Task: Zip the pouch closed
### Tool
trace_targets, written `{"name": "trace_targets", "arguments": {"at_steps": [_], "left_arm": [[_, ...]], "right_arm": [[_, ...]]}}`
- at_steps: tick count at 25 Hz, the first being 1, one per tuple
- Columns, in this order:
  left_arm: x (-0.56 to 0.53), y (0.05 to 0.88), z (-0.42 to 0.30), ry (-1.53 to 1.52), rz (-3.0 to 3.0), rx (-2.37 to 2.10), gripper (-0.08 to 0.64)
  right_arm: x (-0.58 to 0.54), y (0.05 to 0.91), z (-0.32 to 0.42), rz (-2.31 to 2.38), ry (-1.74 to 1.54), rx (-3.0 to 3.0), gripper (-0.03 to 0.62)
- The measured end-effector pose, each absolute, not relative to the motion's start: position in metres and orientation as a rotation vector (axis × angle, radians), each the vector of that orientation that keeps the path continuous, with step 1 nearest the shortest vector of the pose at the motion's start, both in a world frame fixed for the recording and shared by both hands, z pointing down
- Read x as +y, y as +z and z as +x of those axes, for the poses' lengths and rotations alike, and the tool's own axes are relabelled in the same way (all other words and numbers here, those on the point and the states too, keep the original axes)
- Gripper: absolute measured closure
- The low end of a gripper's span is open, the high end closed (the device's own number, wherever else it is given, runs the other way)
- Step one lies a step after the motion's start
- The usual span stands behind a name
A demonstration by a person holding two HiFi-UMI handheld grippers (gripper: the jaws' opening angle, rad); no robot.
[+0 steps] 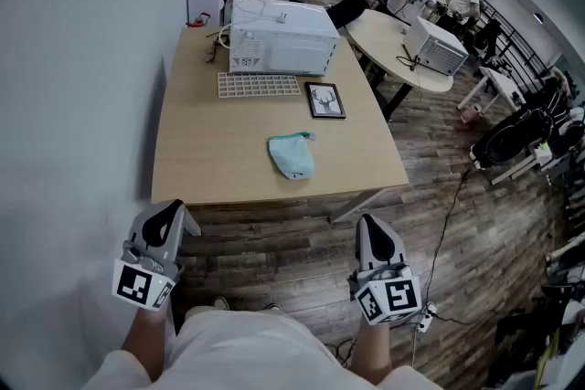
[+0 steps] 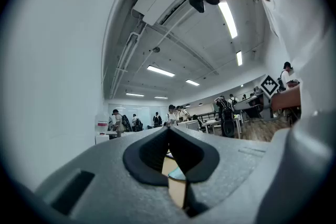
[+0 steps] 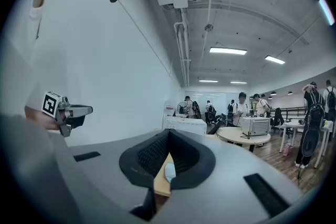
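A light teal pouch point(image 1: 292, 154) lies on the wooden table point(image 1: 210, 151), toward its near right part. Both grippers hover in front of the table's near edge, above the floor, well short of the pouch. My left gripper point(image 1: 171, 211) is shut with nothing in it. My right gripper point(image 1: 369, 225) is shut and empty too. Through the gap below the left jaws a sliver of the pouch point(image 2: 177, 172) and table shows. The right gripper view shows the pouch point(image 3: 169, 170) the same way, and the left gripper point(image 3: 84, 110) at its left.
At the table's far end stands a white microwave-like box point(image 1: 280, 36), with a white grid tray point(image 1: 258, 85) and a small framed picture point(image 1: 325, 100) in front of it. A round table point(image 1: 402, 50) and several people are beyond. A white wall runs along the left.
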State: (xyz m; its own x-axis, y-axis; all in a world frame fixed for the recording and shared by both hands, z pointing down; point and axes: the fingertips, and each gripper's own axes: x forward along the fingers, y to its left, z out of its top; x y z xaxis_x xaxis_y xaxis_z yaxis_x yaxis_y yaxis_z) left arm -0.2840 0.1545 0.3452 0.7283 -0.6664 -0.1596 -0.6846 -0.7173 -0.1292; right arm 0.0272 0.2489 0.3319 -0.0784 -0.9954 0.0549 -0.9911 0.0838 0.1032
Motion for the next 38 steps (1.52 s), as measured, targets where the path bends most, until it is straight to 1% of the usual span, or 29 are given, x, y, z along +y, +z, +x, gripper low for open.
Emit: {"name": "trace_targets", "arguments": {"at_steps": [12,18,19,20,22,24,25,26,27,28,29,31,38], "left_arm": [[0.163,0.354,-0.273,0.152,-2.787,1.087,0.545],[0.174,0.351,-0.262,0.210,-2.783,1.073,0.545],[0.175,0.351,-0.259,0.210,-2.790,1.068,0.542],[0.176,0.352,-0.256,0.211,-2.799,1.064,0.521],[0.180,0.354,-0.249,0.222,-2.826,1.061,0.421],[0.185,0.356,-0.241,0.241,-2.847,1.049,0.343],[0.188,0.357,-0.236,0.250,-2.853,1.036,0.298],[0.191,0.357,-0.231,0.258,-2.854,1.021,0.246],[0.195,0.356,-0.225,0.264,-2.849,1.007,0.179],[0.198,0.355,-0.219,0.267,-2.836,1.000,0.131],[0.200,0.355,-0.214,0.262,-2.821,1.000,0.112],[0.204,0.357,-0.207,0.243,-2.803,1.014,0.088],[0.205,0.378,-0.202,0.148,-2.847,1.088,0.075]], "right_arm": [[0.256,0.345,0.029,2.008,-0.005,-2.240,0.592],[0.263,0.360,0.035,1.938,0.056,-2.267,0.597],[0.264,0.360,0.037,1.933,0.070,-2.285,0.510],[0.265,0.360,0.040,1.926,0.085,-2.302,0.403],[0.269,0.361,0.048,1.918,0.094,-2.320,0.372],[0.274,0.362,0.058,1.915,0.097,-2.323,0.323],[0.277,0.362,0.063,1.921,0.104,-2.327,0.283],[0.280,0.362,0.069,1.927,0.115,-2.336,0.257],[0.283,0.363,0.074,1.931,0.128,-2.348,0.208],[0.285,0.365,0.078,1.927,0.143,-2.357,0.155],[0.288,0.369,0.082,1.920,0.157,-2.360,0.132],[0.295,0.378,0.090,1.913,0.179,-2.353,0.117],[0.314,0.419,0.105,1.930,0.288,-2.331,0.115]]}}
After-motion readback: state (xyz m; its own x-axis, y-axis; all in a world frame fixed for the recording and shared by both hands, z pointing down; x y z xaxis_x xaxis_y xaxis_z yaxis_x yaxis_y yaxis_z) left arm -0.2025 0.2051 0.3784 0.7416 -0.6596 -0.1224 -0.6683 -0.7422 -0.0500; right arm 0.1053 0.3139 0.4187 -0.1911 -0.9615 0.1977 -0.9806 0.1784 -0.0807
